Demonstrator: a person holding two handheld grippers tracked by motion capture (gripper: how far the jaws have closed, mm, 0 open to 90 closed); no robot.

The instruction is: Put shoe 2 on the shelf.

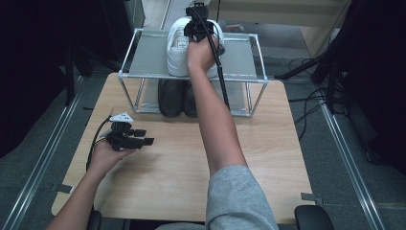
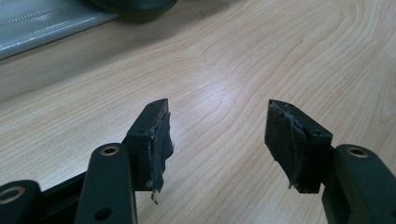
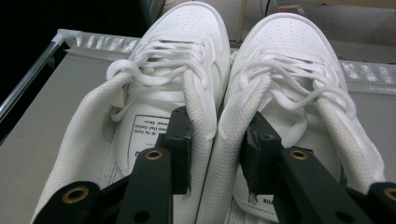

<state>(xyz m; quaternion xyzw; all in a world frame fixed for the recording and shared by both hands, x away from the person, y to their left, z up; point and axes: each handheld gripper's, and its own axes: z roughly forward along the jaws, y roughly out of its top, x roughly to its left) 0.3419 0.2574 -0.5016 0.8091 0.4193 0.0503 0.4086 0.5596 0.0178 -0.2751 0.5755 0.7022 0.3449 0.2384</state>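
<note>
Item: pair of white sneakers [image 3: 233,93], side by side on top shelf of metal rack [image 1: 143,62] at desk's [image 1: 268,143] far edge. Light, soft padded collars; best hold is the two inner collars pinched together. My right gripper [image 3: 215,135] has one jaw inside each shoe, not squeezing. Black shoes [image 1: 174,98] occupy the shelf below. My left gripper [image 2: 217,135] rests apart, empty

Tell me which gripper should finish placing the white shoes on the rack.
Right. The right gripper already has one jaw inside each of the white shoes on the rack; the left gripper sits open over the table.
</note>
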